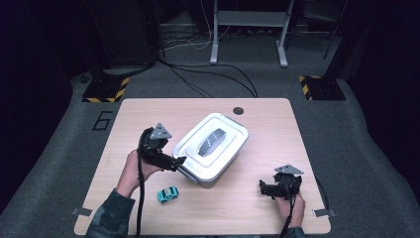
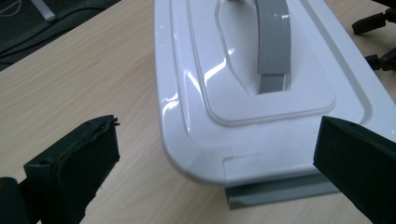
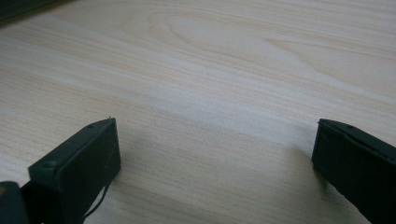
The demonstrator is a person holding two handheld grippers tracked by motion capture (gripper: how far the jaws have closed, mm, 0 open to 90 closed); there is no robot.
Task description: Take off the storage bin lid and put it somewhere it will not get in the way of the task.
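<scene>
At mid-table my left gripper (image 1: 179, 161) sits jaws apart just at the near corner of the lidded white box (image 1: 212, 147), lid on, nothing gripped yet; right gripper (image 1: 262, 188) idles spread over bare table (image 1: 257, 124), toy car (image 1: 168, 194) untouched nearby.

Box lid (image 1: 225, 130) white and glossy, handle (image 1: 211, 141) grey, darker grey base (image 2: 275, 190) under the lid's corner. Toy car (image 1: 168, 194) near the tabletop's front edge: teal body, dark windows (wheels too small to tell). Tabletop (image 1: 148, 114) pale wood with a fine light-brown grain; black round spot (image 1: 238, 110) at its far edge. Left gripper (image 1: 179, 160) and right gripper (image 1: 261, 187) both black, each with a grey plate on top. Floor plates (image 1: 105, 90) beyond the far corners: black with yellow-black hazard stripes. Carpet grey.
</scene>
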